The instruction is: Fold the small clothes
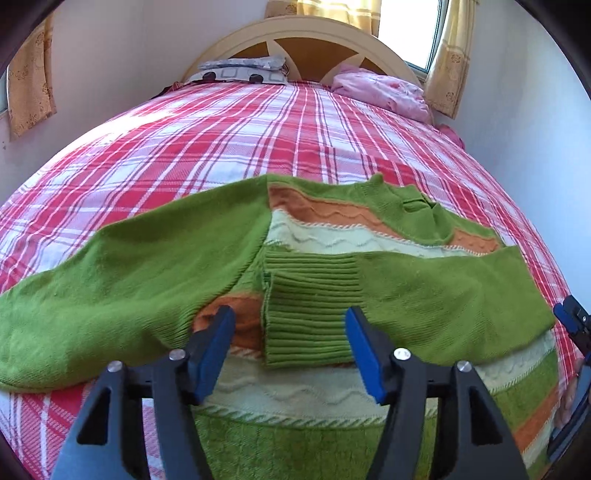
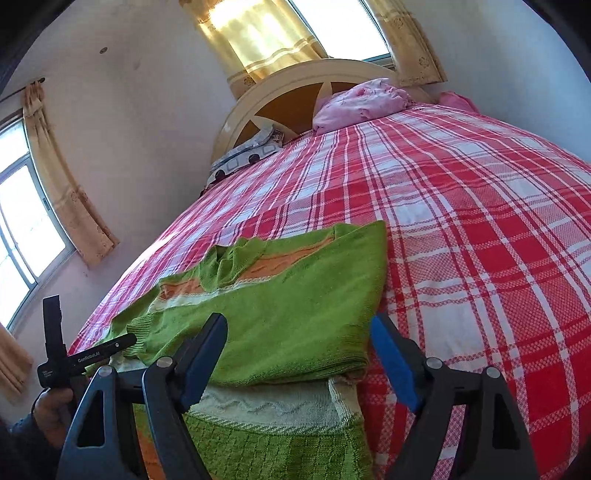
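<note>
on the bed's near end lies the green sweater [image 1: 155, 280], knit with orange and cream stripes, spread flat on the red plaid bedspread [image 1: 221, 140]. one sleeve is folded across the chest, its ribbed cuff [image 1: 310, 314] lying mid-body; the other sleeve stretches out to the left in my left view. my left gripper [image 1: 290, 350] hovers over that cuff, jaws apart, blue pads either side of it and not pressing. my right gripper [image 2: 299, 354] sits at the sweater's right edge over the folded sleeve, jaws wide, nothing clamped. far end: curved headboard [image 1: 303, 33], patterned pillow [image 1: 240, 72], pink bundle [image 1: 384, 92], yellow curtains [image 2: 258, 40] at the window.
</note>
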{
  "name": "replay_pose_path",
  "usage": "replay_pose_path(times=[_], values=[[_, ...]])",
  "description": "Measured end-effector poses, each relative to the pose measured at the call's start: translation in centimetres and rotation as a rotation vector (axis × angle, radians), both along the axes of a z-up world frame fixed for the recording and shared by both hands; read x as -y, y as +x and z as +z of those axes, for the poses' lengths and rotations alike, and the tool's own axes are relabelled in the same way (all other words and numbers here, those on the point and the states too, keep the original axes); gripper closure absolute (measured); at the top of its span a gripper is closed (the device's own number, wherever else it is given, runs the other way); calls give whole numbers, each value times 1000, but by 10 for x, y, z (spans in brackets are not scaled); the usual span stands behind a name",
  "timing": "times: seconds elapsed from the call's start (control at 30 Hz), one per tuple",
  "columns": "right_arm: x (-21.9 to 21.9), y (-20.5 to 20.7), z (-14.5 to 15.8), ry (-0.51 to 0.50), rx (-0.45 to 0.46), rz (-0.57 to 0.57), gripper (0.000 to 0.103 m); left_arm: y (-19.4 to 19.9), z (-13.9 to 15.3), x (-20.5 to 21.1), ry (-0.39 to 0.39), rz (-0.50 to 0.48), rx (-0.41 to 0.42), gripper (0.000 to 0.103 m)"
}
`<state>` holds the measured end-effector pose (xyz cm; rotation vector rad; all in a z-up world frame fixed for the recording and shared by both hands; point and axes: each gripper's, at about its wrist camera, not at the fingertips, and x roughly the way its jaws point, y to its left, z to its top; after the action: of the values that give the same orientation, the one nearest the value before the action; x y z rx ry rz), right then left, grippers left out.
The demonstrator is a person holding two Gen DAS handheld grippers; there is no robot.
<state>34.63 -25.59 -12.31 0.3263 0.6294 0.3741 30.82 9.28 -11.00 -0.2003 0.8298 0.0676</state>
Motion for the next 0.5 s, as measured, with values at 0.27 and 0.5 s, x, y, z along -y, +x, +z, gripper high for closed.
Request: replay_pose_path(times=[0.27, 0.5], values=[[-4, -1, -1, -17, -2, 7, 22, 6, -1, 9, 40, -45, 1, 96], [-12, -3, 0, -49, 16, 29, 22, -10, 8, -4, 19, -16, 21, 96]])
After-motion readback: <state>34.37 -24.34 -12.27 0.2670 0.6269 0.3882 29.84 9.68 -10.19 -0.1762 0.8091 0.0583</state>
